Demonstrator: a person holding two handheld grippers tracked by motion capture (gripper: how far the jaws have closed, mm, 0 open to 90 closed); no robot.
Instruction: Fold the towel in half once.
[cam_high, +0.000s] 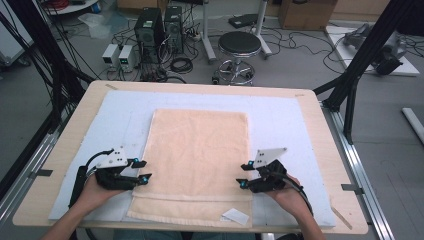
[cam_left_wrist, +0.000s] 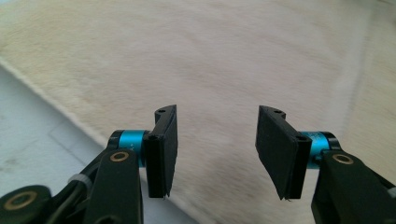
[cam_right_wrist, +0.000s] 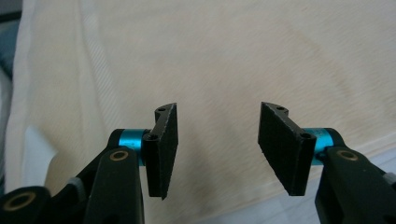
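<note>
Peach terry cloth, one towel (cam_high: 197, 160), lies flat on the white mat (cam_high: 280, 115) that covers the desk (cam_high: 65, 150) in the high view, its near edge toward the person; it looks not yet folded, so by my reading the whole fold is still to do. Two grippers flank it there: the left hand-held gripper (cam_high: 142, 171) at the towel's left edge and the right hand-held gripper (cam_high: 243, 175) at its right edge, both pointing inward over the near part of the cloth. One small white slip (cam_high: 235, 216) rests near the towel's near right corner. From the left gripper view, the left hand-held gripper (cam_left_wrist: 212, 151) stands released, its jaws apart above the towel (cam_left_wrist: 210, 56) with nothing between them. Over in the right gripper view, the right hand-held gripper (cam_right_wrist: 215, 151) is likewise released, hovering over the towel (cam_right_wrist: 233, 56) just inside its edge, no cloth pinched yet.
</note>
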